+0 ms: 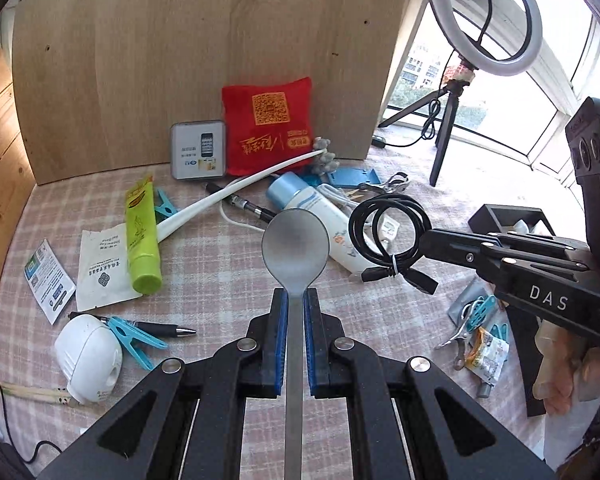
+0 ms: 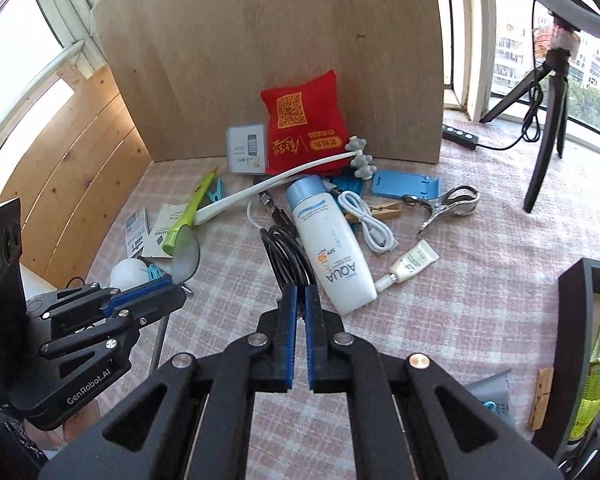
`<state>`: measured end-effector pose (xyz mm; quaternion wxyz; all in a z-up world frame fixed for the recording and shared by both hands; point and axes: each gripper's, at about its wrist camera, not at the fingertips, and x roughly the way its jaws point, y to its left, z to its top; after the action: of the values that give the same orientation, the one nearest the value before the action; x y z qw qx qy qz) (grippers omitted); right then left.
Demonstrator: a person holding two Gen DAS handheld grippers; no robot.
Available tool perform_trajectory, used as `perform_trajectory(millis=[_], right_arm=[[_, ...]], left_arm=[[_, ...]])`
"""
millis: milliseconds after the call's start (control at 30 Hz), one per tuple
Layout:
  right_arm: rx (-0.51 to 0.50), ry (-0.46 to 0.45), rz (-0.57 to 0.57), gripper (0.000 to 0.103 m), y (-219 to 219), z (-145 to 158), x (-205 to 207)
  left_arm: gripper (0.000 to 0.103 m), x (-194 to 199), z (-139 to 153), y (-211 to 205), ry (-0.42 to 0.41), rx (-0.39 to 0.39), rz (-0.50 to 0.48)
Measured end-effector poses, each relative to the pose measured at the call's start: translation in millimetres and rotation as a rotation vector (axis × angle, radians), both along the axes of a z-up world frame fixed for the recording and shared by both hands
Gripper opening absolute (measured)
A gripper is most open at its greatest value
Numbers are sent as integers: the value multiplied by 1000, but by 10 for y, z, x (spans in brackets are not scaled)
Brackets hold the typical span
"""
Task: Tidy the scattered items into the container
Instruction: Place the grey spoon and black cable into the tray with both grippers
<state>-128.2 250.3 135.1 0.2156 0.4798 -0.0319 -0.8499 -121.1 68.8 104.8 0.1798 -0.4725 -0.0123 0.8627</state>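
A metal spoon [image 1: 295,245] stands up out of my left gripper [image 1: 296,296], which is shut on its flat handle, above the checked tablecloth. In the right wrist view the same left gripper [image 2: 176,285] shows at the left with the spoon's bowl [image 2: 186,257] at its tip. My right gripper [image 2: 300,293] is shut on a coiled black cable [image 2: 287,257]. Seen from the left wrist, the cable [image 1: 388,232] hangs from the right gripper [image 1: 424,240], off the cloth. The black container [image 2: 576,312] sits at the right edge and also appears behind the right gripper [image 1: 500,216].
Scattered on the cloth are a white sunscreen bottle [image 2: 332,256], a white cable [image 2: 366,224], a small cream tube [image 2: 410,264], a green tube [image 1: 140,240], a red pouch [image 1: 268,124], pens, blue clips and a white round gadget [image 1: 88,356]. A wooden board [image 1: 204,40] stands behind. A ring-light tripod [image 1: 444,136] is at the right.
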Motion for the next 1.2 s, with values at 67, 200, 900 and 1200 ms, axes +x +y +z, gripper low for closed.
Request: perform_trajectory(millis=[67,200,900,1200], right_arm=[[3,28,-18,4,172,103,78],[-1,63,-78,4,604,299,251],[23,78,-699,5,3559,630,1560],[5,91,-761,24,3751,663,1700]], left_arm=[[7,34,77,89,-1,21,-17],[7,85,258,439,25,56,-83],[19,973,498,3327,-42,185,-571],[43,965,451,3205,6,118,-533]])
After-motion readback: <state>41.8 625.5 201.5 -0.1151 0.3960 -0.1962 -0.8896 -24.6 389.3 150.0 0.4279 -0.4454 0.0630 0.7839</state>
